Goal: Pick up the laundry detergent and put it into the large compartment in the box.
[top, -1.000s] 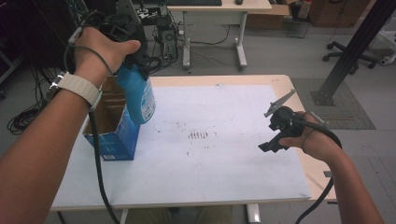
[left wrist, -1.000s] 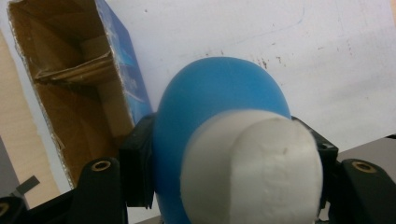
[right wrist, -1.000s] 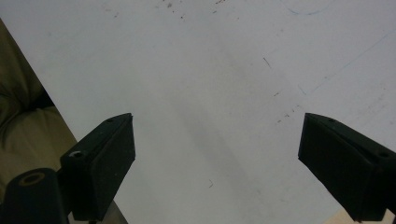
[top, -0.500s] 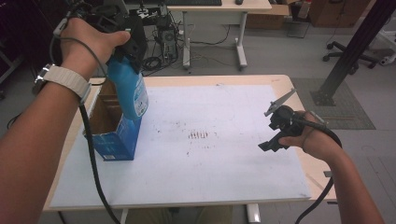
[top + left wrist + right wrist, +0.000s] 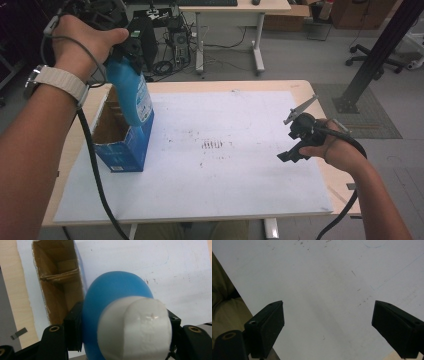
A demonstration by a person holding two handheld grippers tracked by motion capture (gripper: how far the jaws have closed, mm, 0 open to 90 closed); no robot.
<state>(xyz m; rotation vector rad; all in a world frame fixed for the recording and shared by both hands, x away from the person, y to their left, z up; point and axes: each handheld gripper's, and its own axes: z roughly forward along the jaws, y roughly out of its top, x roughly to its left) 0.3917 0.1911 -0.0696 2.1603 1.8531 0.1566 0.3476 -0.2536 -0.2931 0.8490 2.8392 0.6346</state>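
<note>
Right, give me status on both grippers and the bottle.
Left gripper shut on blue bottle, bottle partly above open box. Right gripper open, nothing between its jaws, over white sheet. Nothing blocking.

Lighting is even, diffuse and moderately dim; the white sheet [image 5: 225,165] on the table [image 5: 260,86] shows no glare and only soft shadows. In the left gripper view, the white cap [image 5: 136,327] and blue bottle [image 5: 112,290] are close and blurred. The room beyond the table is darker.

The bottle [image 5: 129,92] hangs over the box [image 5: 120,145] at the table's [image 5: 260,85] left side.
</note>
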